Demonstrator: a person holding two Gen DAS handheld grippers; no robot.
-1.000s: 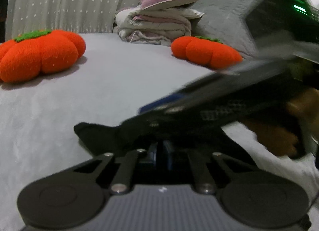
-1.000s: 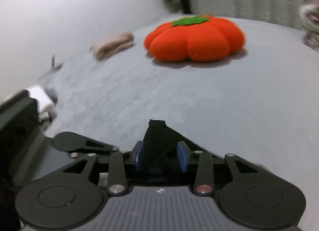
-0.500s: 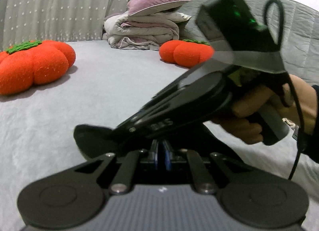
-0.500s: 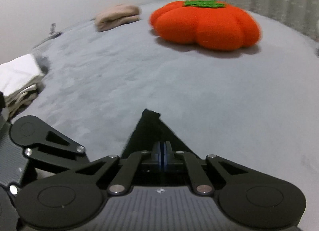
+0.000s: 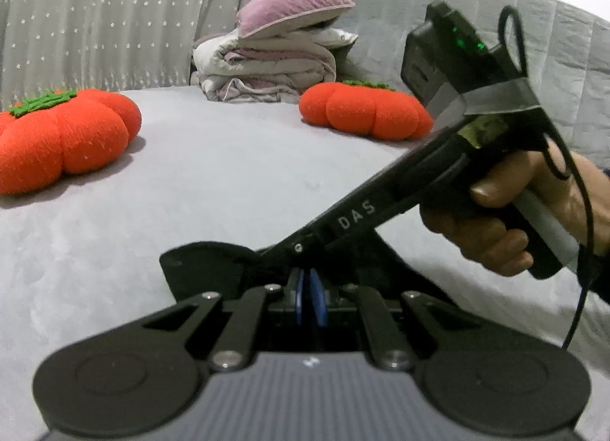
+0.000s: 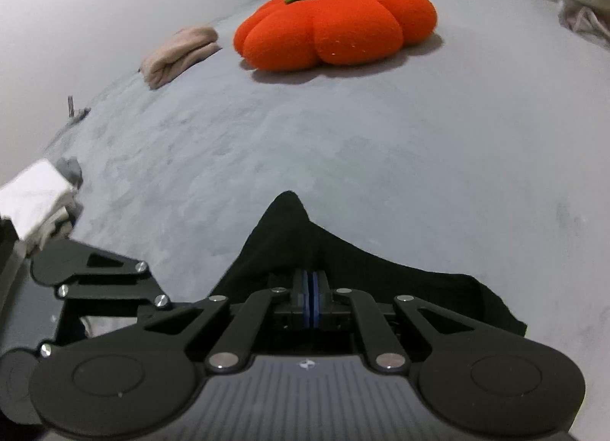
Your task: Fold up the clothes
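Observation:
A black garment (image 5: 206,269) lies on the grey bed (image 5: 228,174). My left gripper (image 5: 309,300) sits low over it with its blue pads nearly together and black cloth at them. The right gripper's body (image 5: 381,208), held in a hand, crosses the left wrist view from the right and comes down onto the same cloth. In the right wrist view my right gripper (image 6: 309,300) is shut on the black garment (image 6: 289,235), whose corner peaks just ahead of the pads. The left gripper's linkage (image 6: 95,281) shows at the lower left.
Two orange pumpkin cushions (image 5: 65,140) (image 5: 366,113) sit on the bed, with a stack of folded bedding and a purple pillow (image 5: 274,60) behind. A folded beige cloth (image 6: 179,52) and a white folded pile (image 6: 34,204) lie near the bed's left edge.
My right gripper has closed on the black garment's corner, and more of the cloth now spreads around it. The right gripper's handle has swung up and right in the left wrist view.

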